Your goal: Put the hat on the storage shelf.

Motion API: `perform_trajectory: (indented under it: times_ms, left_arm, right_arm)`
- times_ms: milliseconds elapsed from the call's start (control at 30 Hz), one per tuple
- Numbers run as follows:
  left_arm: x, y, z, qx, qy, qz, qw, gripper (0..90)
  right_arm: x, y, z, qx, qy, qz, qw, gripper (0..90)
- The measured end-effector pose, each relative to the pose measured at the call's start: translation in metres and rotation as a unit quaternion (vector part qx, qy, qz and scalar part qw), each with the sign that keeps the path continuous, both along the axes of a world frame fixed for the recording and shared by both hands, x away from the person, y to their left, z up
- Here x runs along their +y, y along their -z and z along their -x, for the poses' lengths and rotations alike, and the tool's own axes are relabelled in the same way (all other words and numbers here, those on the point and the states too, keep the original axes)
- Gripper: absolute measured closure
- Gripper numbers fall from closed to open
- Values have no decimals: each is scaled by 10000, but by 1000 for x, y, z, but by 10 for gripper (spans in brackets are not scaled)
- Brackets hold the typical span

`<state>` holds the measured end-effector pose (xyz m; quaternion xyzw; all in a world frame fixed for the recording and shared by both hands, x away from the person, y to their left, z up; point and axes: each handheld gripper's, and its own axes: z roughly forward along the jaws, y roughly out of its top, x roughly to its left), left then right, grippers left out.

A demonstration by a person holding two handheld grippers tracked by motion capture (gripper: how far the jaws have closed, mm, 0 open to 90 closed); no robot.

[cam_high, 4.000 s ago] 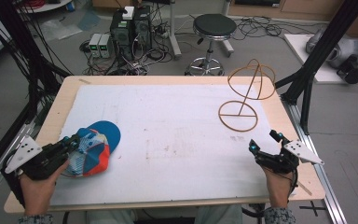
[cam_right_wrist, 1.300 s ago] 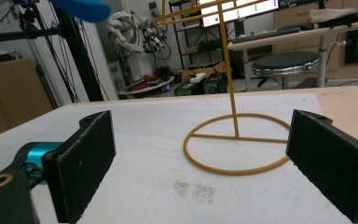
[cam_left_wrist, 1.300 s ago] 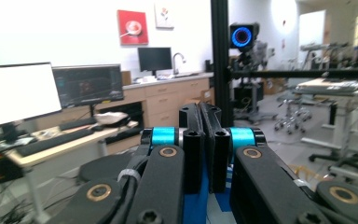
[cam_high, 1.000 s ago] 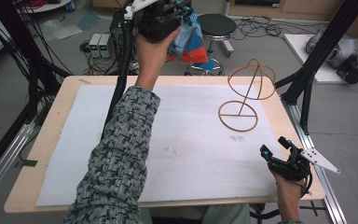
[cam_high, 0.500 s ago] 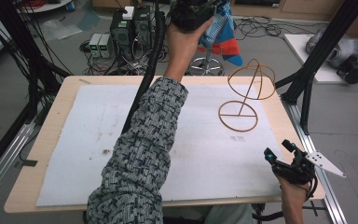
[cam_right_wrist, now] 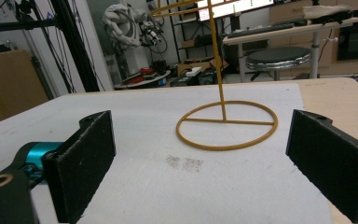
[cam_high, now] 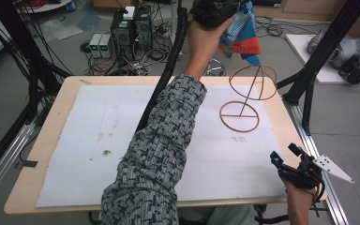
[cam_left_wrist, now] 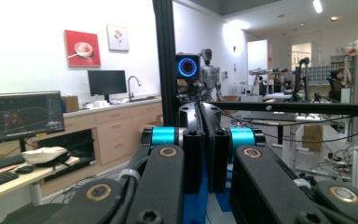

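A blue, orange and striped cap (cam_high: 242,31) hangs high over the table's far edge, just above and left of the top ring of a gold wire stand (cam_high: 239,116). My left gripper (cam_high: 214,10) is shut on the cap, at the end of a raised arm in a patterned sleeve. In the left gripper view the jaws (cam_left_wrist: 200,111) are pressed together, with blue fabric (cam_left_wrist: 196,208) showing low between them. My right gripper (cam_high: 283,153) rests open near the front right corner. In the right gripper view its jaws (cam_right_wrist: 200,158) stand wide apart with the stand (cam_right_wrist: 220,79) beyond them.
A white mat (cam_high: 98,140) covers most of the wooden table (cam_high: 51,122). Black frame posts (cam_high: 309,75) rise at the right and left sides. A stool, cables and electronics boxes (cam_high: 133,28) lie on the floor behind the table.
The raised left arm has carried the cap to the right, closer to the top ring of the stand. The right gripper has stayed in place, open.
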<state>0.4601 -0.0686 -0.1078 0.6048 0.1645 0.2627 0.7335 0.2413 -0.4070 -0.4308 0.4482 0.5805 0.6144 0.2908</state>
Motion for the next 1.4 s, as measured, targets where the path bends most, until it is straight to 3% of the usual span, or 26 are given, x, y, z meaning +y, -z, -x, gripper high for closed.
perform_trajectory:
  times_ms: [333,533,567,700,733,767,833,867,900,1067,1400]
  left_arm:
    - [-28,4,-2,14,223,-92,9997,875]
    - [-40,20,-8,122,314,-359,9988,875]
    - [-42,25,-9,145,329,-479,9982,875]
    - [-42,33,-12,253,348,-550,9976,875]
    - [-41,36,-13,310,378,-590,9971,875]
    - [-42,39,-14,364,407,-765,9956,875]
    - [-43,41,-14,391,443,-829,9948,875]
    - [-45,44,-13,412,524,-963,9931,875]
    - [-45,44,-13,412,524,-963,9931,875]
    - [-53,53,-14,552,647,-1256,9884,875]
    - [-61,66,-16,644,571,-1566,9839,877]
  right_arm:
    - [1,0,2,23,-35,65,10000,72]
    - [0,1,1,51,-56,38,10000,71]
    - [0,1,1,49,-51,45,10000,72]
    - [0,1,1,53,-55,59,10000,72]
    - [0,1,1,53,-55,59,10000,72]
    - [0,1,1,117,-62,15,9999,72]
    - [1,1,1,70,-83,32,9999,72]
    - [1,1,1,80,-73,36,9999,72]
    - [1,1,0,84,-75,52,9999,72]
    - [1,1,0,70,-96,63,9999,72]
    - [0,2,-1,81,-84,50,9999,71]
